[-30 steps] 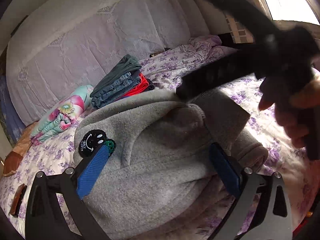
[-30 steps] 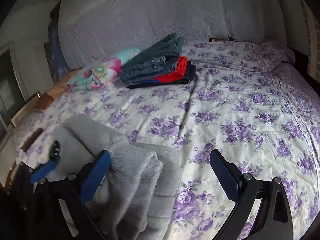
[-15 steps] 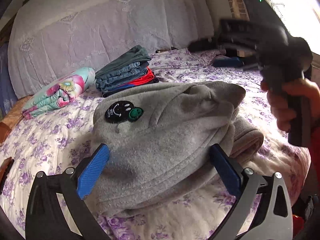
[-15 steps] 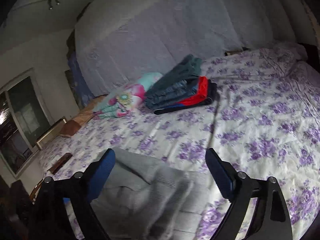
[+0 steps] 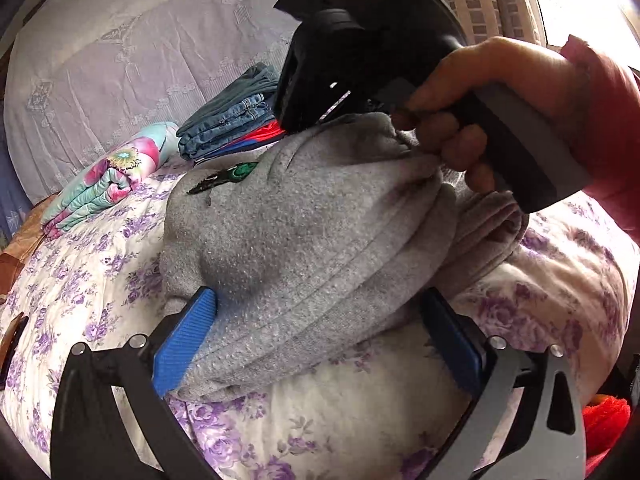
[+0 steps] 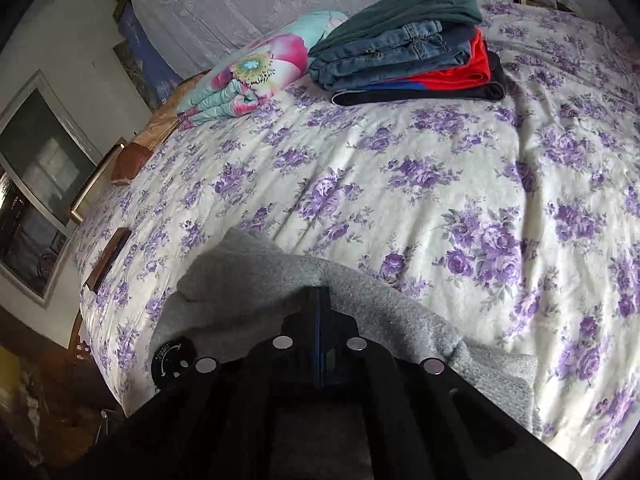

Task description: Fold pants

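so the grey pants (image 5: 304, 240) are bunched in a thick folded lump on the near part of the bed (image 6: 400, 184), patch side up, well apart from the stack (image 6: 404, 56) of folded clothes and the floral bundle (image 6: 248, 76) at the far end.

right gripper (image 6: 320, 300): its jaws have just been snapping closed and now sit pressed together. from its own camera i can't see any cloth between the tips, they just hang over the grey fabric. the other view shows it down at the top edge of the lump, with the hand (image 5: 472, 112) wrapped round the handle and fingers brushing the fabric. if it has hold of anything, i can't see it.

left gripper (image 5: 316, 340): jaws wide apart, straddling the near edge of the pants, pads not pressing on anything.

what could go wrong imo:
- if the right one closed on nothing or on just one layer, pulling will peel off the top layer and the fold falls apart.
- that fleece is thick and springy, so a shallow pinch could slip out halfway through a lift.
- left isn't pinning anything, so a tug from the right might drag the whole lump across the bed instead of folding it.
- the lump looks lopsided already, so another fold on top may roll it open toward the near edge of the bed.
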A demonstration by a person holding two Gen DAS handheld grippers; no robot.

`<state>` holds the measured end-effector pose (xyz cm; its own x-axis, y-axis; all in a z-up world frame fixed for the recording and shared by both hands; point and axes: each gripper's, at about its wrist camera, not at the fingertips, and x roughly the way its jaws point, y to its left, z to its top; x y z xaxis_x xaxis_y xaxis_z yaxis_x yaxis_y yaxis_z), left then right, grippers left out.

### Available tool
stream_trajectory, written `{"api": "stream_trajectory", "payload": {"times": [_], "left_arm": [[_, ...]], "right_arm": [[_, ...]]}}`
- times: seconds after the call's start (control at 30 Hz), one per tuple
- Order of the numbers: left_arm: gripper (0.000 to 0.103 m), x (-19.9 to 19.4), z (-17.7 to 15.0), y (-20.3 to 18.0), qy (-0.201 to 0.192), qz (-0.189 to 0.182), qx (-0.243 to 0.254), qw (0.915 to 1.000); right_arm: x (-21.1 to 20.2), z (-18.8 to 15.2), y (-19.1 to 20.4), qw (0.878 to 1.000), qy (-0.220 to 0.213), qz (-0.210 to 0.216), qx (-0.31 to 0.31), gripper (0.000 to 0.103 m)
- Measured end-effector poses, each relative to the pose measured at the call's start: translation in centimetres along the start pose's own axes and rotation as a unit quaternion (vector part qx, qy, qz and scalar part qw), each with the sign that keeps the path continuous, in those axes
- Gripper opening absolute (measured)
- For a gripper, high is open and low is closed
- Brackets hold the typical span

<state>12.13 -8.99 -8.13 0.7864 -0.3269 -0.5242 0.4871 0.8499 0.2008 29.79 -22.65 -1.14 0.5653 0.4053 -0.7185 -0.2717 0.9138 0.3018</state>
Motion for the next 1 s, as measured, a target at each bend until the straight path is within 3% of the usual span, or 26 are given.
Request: {"api": "stream_trajectory", "payload": {"times": [0.07, 0.13, 0.2, 0.27, 0.37, 0.4, 0.47, 0.57, 0.67, 0.7, 0.8, 0.93, 1.0], "left_arm": [[0.099, -1.4, -0.2, 1.1, -0.015, -0.022, -0.024, 0.9994], [0.099, -3.3, 0.1, 3.2, -0.035, -0.056, -0.063, 0.9958], [0.099, -4.9, 0.7, 5.1, -0.060, -0.063, -0.096, 0.9916], [0.099, -5.2, 1.6, 6.5, -0.070, -0.047, -0.115, 0.9898], [0.099, -2.8, 2.8, 7.0, -0.034, -0.045, -0.113, 0.9919], [0.099, -1.5, 2.7, 6.3, -0.012, -0.057, -0.108, 0.9925], [0.099, 1.2, 1.6, 5.0, 0.036, -0.082, -0.104, 0.9905], [0.099, 1.1, 0.7, 3.9, 0.018, -0.044, -0.087, 0.9950], [0.099, 1.3, 0.7, 3.7, 0.020, -0.045, -0.084, 0.9952], [0.099, 1.5, 0.7, 3.8, 0.021, -0.046, -0.085, 0.9951], [0.099, 1.5, 0.4, 3.3, 0.015, -0.036, -0.074, 0.9965], [0.099, 1.5, 0.1, 2.6, 0.014, -0.036, -0.069, 0.9969], [0.099, 1.5, 0.1, 2.6, 0.013, -0.033, -0.067, 0.9971]], "right_arm": [[-2.6, -0.7, 0.4, 0.999, -0.033, 0.006, -0.010, 0.008], [-5.3, -1.2, 1.1, 0.997, -0.067, 0.002, -0.027, 0.032], [-7.1, -1.1, 2.0, 0.995, -0.088, 0.000, -0.048, 0.045], [-7.6, -0.3, 2.7, 0.995, -0.083, 0.027, -0.047, 0.046], [-6.5, 1.9, 4.3, 0.995, -0.056, 0.062, -0.056, 0.046], [-5.8, 2.7, 5.1, 0.995, -0.045, 0.062, -0.065, 0.045], [-4.0, 3.9, 6.3, 0.995, -0.018, 0.058, -0.074, 0.036], [-0.7, 4.9, 7.8, 0.995, 0.027, 0.037, -0.094, 0.032], [2.3, 5.4, 9.1, 0.991, 0.065, 0.009, -0.117, 0.032], [3.1, 5.6, 9.7, 0.988, 0.077, 0.000, -0.133, 0.034], [5.0, 6.0, 11.4, 0.977, 0.079, -0.059, -0.187, 0.062], [6.5, 6.1, 12.3, 0.970, 0.107, -0.065, -0.208, 0.063], [6.9, 5.0, 13.3, 0.958, 0.120, -0.078, -0.248, 0.063]]}}
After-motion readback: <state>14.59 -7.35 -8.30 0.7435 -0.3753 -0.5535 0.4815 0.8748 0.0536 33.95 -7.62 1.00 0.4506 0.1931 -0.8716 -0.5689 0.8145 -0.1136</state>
